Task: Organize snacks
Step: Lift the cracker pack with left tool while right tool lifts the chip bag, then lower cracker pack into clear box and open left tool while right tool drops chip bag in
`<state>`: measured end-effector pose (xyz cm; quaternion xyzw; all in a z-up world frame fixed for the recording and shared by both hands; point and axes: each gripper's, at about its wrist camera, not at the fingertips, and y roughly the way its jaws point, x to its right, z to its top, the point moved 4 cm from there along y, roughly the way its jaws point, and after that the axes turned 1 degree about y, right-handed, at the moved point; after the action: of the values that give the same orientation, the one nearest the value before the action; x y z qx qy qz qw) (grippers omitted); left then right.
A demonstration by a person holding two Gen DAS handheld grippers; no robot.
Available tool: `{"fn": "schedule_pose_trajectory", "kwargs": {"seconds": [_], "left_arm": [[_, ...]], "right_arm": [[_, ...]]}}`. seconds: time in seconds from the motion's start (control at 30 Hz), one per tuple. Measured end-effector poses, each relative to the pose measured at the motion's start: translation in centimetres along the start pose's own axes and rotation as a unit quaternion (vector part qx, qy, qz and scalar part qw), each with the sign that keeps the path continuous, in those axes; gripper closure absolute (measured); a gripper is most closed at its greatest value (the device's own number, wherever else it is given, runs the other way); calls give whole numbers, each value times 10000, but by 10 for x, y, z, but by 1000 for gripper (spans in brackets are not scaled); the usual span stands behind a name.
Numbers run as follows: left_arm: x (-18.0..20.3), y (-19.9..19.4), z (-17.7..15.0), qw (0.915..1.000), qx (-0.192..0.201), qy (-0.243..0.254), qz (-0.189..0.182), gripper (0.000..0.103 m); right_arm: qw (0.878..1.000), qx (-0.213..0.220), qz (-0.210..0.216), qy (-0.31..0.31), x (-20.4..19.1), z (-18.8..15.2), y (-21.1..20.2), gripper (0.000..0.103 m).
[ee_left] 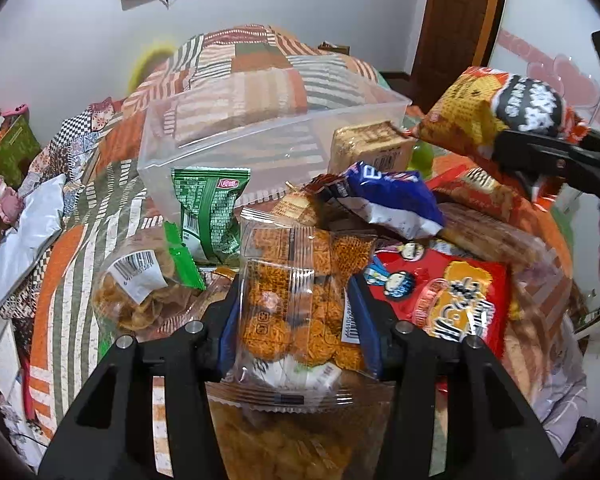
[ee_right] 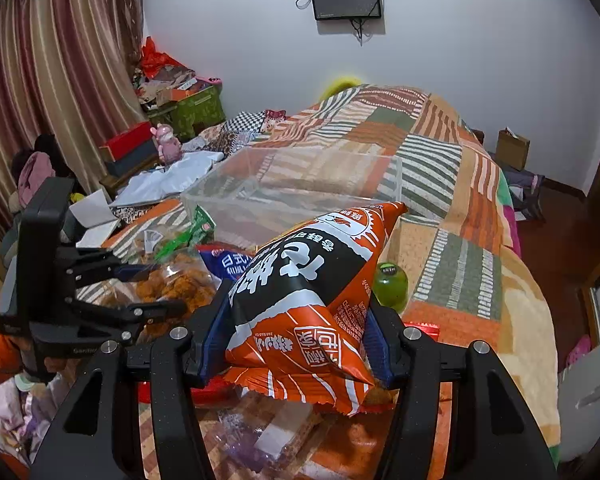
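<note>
With the snacks heaped on the bed's near end, the right gripper (ee_right: pixel 296 344) has its fingers clamped on an orange-and-black snack bag (ee_right: pixel 300 300), lifted clear to go into the clear plastic bin (ee_left: pixel 260 136) beyond, while the left gripper (ee_left: pixel 296 320) has its fingers closed around a clear pack of orange crackers (ee_left: pixel 296 304) in the pile.

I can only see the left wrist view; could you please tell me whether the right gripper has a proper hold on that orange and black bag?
Observer: Yes. The right gripper has both blue pads pressed into the orange and black bag, near its lower end.
Operator: Thanks. What is the green thing behind the biscuit pack?
Observer: A green bottle, on the bedspread just right of that bag.
Operator: And my grip, side-on?
Observer: The left gripper has its jaws either side of the clear bag of orange snacks.
</note>
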<state>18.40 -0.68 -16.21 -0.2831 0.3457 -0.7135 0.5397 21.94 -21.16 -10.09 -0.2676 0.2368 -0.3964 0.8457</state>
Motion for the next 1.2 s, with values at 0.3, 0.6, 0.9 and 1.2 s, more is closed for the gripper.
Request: {"fn": "schedule_pose_trajectory", "kwargs": {"seconds": [0.3, 0.6, 0.9, 1.2], "left_arm": [[-13, -38, 16, 9981, 531, -312, -3, 54], [-38, -55, 58, 9936, 956, -591, 145, 54], [-65, -33, 99, 9925, 933, -736, 275, 54], [-94, 15, 125, 9939, 534, -909, 331, 54]], "right_arm": [[9998, 154, 75, -50, -6, 18, 1, 49], [9992, 318, 198, -120, -10, 50, 10, 49], [9993, 173, 194, -268, -9, 77, 46, 49], [9990, -247, 126, -350, 1, 90, 98, 49]]}}
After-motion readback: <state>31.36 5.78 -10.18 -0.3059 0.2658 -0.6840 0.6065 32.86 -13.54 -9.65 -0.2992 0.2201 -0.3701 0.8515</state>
